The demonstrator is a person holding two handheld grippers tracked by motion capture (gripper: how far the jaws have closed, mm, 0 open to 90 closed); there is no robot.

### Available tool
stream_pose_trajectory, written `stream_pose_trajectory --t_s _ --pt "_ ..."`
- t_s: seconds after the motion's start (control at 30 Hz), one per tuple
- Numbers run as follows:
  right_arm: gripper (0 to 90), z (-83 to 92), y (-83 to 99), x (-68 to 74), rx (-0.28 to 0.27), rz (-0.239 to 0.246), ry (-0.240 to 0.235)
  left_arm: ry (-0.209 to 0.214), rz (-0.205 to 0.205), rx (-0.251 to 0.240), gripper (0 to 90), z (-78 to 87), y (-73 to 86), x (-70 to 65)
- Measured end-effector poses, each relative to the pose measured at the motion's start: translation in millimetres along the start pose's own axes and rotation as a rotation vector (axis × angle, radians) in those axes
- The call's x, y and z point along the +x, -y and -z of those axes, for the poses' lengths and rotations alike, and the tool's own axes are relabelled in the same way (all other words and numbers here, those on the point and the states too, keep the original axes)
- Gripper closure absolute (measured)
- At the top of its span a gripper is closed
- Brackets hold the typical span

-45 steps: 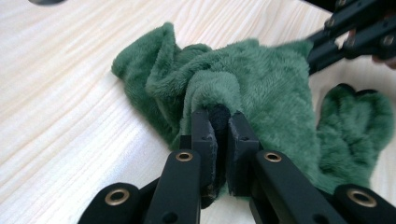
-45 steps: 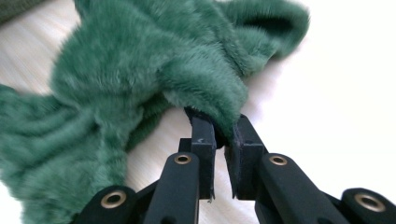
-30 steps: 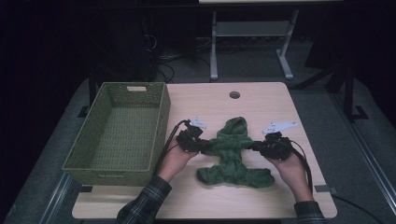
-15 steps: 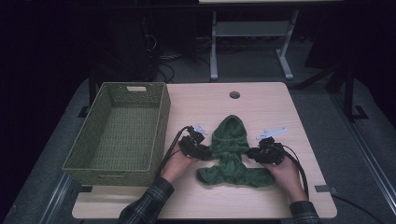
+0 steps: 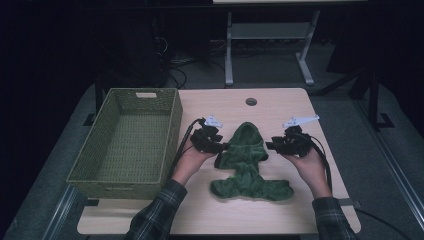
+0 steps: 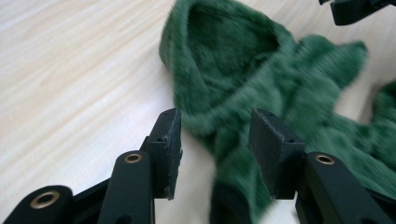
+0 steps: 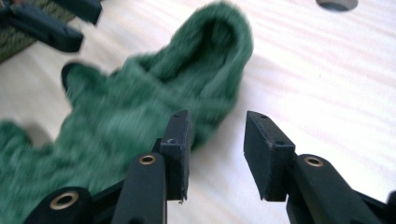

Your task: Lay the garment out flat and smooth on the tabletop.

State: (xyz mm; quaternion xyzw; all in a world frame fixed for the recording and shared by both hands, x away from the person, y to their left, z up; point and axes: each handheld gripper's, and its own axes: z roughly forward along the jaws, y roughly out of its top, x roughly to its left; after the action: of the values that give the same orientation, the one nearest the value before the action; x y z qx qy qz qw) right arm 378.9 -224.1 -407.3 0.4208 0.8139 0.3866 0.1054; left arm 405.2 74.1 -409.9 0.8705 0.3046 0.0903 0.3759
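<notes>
A small green fleece hooded garment (image 5: pixel 247 160) lies flat on the wooden table (image 5: pixel 290 105), hood pointing away from me, sleeves tucked in against its body. My left gripper (image 5: pixel 216 145) sits at the garment's left side; in the left gripper view it (image 6: pixel 215 135) is open, with a fold of the green garment (image 6: pixel 261 88) running between the jaws. My right gripper (image 5: pixel 279 145) is at the garment's right side. In the right gripper view it (image 7: pixel 217 149) is open over bare wood, its left jaw at the edge of the garment (image 7: pixel 154 93).
A woven green basket (image 5: pixel 125 140) stands on the table's left part, close to the left hand. A round cable hole (image 5: pixel 251 101) is at the table's far middle. A metal stand (image 5: pixel 265 45) is on the floor beyond the table.
Both grippers moved inward from the spread sleeve ends toward the garment's middle. The sleeves, stretched out a second ago, now lie drawn in beside the body.
</notes>
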Motion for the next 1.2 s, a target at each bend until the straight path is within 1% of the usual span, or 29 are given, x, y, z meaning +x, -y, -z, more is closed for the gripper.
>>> stream_pose_trajectory --t_s 0.03,0.1,0.2,0.23,0.3,0.37,0.43,0.47,0.5,0.53,0.57,0.6,0.63,0.7,0.73,0.77,0.8,0.83,0.87,0.9,0.93,0.97,1.03,1.1,1.13,1.17,1.2 --pt "62.0 -3.4 -5.0 -3.0 0.000 -0.013 -0.005 -0.007 0.000 0.003 53.0 -3.1 -2.6 3.0" --pt "62.4 -11.6 -13.0 -8.1 0.001 -0.026 -0.008 -0.010 0.013 -0.002 52.6 -9.4 -6.6 9.0" --pt "63.1 -26.9 -20.1 -13.8 0.003 -0.050 -0.025 -0.007 0.018 -0.003 52.0 -18.2 -9.8 15.0" --pt "63.6 -30.5 -20.6 -14.9 0.004 -0.049 -0.025 -0.002 0.023 -0.002 51.6 -22.0 -10.7 16.7" --pt "63.8 -42.5 -20.5 -18.7 0.047 -0.059 -0.028 0.009 0.013 -0.002 50.1 -27.5 -11.4 19.2" --pt "65.9 -48.7 -17.6 -20.5 0.069 -0.062 -0.030 0.022 0.008 -0.002 49.7 -32.4 -11.2 20.9" --pt "69.5 -51.3 -14.4 -21.6 0.076 -0.065 -0.039 0.034 0.014 0.000 49.5 -37.5 -9.8 22.6" --pt "72.4 -52.0 -12.8 -21.8 0.079 -0.064 -0.046 0.041 0.025 0.003 49.4 -41.1 -8.4 23.0" --pt "74.5 -52.8 -10.8 -21.8 0.086 -0.054 -0.043 0.048 0.018 0.014 49.2 -42.6 -7.6 24.0" --pt "75.4 -53.4 -9.8 -22.2 0.095 -0.051 -0.043 0.054 0.021 0.026 48.8 -46.4 -5.8 24.7" --pt "77.8 -54.4 -7.9 -22.8 0.106 -0.051 -0.049 0.058 0.017 0.034 48.6 -47.7 -5.2 25.3" --pt "78.4 -54.5 -7.4 -22.9 0.109 -0.050 -0.050 0.066 0.019 0.034 48.7 -49.2 -4.6 25.4" --pt "79.0 -54.9 -6.8 -22.7 0.108 -0.050 -0.051 0.074 0.010 0.039 48.6 -50.3 -4.3 26.0" --pt "80.2 -55.0 -6.8 -22.3 0.115 -0.050 -0.058 0.082 0.023 0.032 48.6 -55.2 -4.2 23.8" --pt "80.3 -55.8 -6.9 -21.4 0.117 -0.045 -0.060 0.085 0.009 0.045 48.6 -56.0 -4.4 24.6" --pt "81.1 -56.7 -7.0 -20.8 0.119 -0.042 -0.060 0.088 0.024 0.044 48.7 -58.6 -4.3 23.5" --pt "82.4 -57.9 -6.8 -20.2 0.117 -0.039 -0.064 0.089 0.010 0.061 49.6 -59.6 -3.7 24.4" --pt "83.2 -58.6 -6.8 -19.8 0.123 -0.037 -0.064 0.089 0.026 0.061 50.7 -61.3 -3.0 24.0" --pt "84.1 -59.6 -6.4 -19.5 0.125 -0.038 -0.067 0.101 0.035 0.062 52.8 -62.4 -2.1 24.6" --pt "84.5 -60.2 -6.2 -19.4 0.127 -0.037 -0.068 0.112 0.030 0.077 55.2 -62.3 -1.7 26.0" --pt "84.9 -61.2 -5.5 -19.3 0.127 -0.040 -0.070 0.118 0.030 0.079 56.6 -63.1 -1.3 26.2" --pt "85.2 -62.2 -5.0 -19.5 0.128 -0.037 -0.071 0.124 0.039 0.078 59.2 -63.9 -0.9 25.4" --pt "85.7 -63.3 -4.4 -19.2 0.133 -0.039 -0.072 0.133 0.044 0.092 64.6 -64.9 -0.9 24.4" --pt "86.0 -63.5 -4.1 -19.1 0.130 -0.038 -0.070 0.126 0.039 0.107 70.9 -65.5 -1.3 23.3" --pt "86.1 -63.4 -3.8 -19.1 0.127 -0.035 -0.067 0.120 0.039 0.109 75.6 -65.9 -1.0 22.8" --pt "86.3 -62.7 -3.4 -19.0 0.124 -0.034 -0.062 0.109 0.038 0.111 79.3 -66.3 -0.6 22.9" --pt "86.3 -61.7 -2.4 -19.4 0.119 -0.036 -0.061 0.105 0.035 0.122 81.3 -66.0 -0.3 23.6"
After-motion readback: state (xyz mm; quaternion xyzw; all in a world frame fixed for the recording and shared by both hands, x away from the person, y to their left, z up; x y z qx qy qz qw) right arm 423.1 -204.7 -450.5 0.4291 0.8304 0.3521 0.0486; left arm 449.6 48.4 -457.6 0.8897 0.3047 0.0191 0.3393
